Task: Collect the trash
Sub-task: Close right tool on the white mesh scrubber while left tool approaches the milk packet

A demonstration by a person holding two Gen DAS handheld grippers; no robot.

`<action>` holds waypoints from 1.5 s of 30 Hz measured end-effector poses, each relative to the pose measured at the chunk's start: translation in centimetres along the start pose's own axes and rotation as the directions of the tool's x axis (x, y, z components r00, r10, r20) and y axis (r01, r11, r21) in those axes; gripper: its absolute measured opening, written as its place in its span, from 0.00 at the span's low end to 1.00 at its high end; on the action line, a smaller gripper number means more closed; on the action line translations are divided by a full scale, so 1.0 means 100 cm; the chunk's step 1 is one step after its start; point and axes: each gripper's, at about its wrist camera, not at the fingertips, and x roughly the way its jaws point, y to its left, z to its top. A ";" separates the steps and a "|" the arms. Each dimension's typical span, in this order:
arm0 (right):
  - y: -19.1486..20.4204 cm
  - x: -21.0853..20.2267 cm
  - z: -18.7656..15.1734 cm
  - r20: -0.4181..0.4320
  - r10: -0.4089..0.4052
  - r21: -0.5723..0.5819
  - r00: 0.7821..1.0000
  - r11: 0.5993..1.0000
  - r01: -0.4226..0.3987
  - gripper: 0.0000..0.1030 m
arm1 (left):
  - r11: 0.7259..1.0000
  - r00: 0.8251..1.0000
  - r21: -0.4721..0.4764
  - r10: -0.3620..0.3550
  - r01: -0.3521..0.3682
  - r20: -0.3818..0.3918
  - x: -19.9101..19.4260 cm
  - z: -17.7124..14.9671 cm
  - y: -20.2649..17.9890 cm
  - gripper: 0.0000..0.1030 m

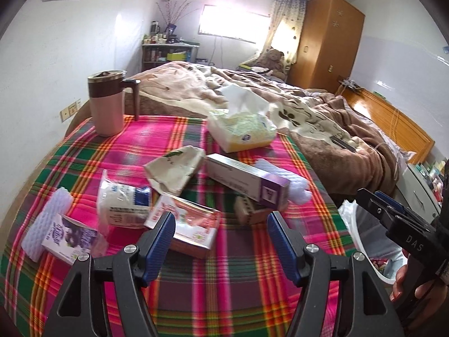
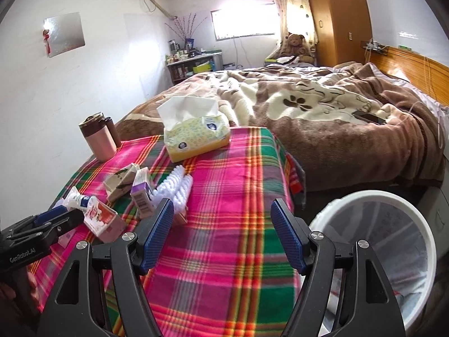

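Here, both tools, left tool (image 1: 220, 230) and right tool (image 2: 220, 231), are held wide and empty. The crushed pink-and-white paper carton (image 1: 186, 229) looks light and soft; it is best pinched across its flat sides.

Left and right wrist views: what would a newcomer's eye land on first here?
The loud pink, green and orange plaid cloth covering the table, and the litter of crumpled packets and small cartons heaped toward its left side. Behind them stand a pink mug at the far left corner and a yellow tissue pack at the far edge. A white lined bin waits beside the table's right edge.
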 end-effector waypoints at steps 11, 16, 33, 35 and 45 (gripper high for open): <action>0.024 0.043 0.017 -0.085 0.073 -0.014 0.994 0.997 -0.074 0.71 | 0.993 0.996 -0.074 0.093 -0.094 -0.012 0.015 0.017 0.060 0.66; 0.024 0.061 0.020 -0.129 0.071 -0.002 0.989 0.997 -0.072 0.71 | 0.988 0.993 -0.099 0.115 -0.115 -0.013 0.023 0.023 0.079 0.66; 0.040 0.093 0.015 -0.218 0.136 0.014 0.966 0.991 -0.136 0.48 | 0.979 0.987 -0.176 0.082 -0.106 -0.140 0.072 0.020 0.111 0.69; 0.041 0.094 0.014 -0.223 0.139 0.011 0.965 0.990 -0.141 0.41 | 0.978 0.986 -0.174 0.087 -0.112 -0.145 0.075 0.019 0.111 0.69; 0.043 0.091 0.011 -0.206 0.141 0.001 0.968 0.990 -0.144 0.28 | 0.981 0.987 -0.164 0.080 -0.103 -0.141 0.077 0.017 0.106 0.66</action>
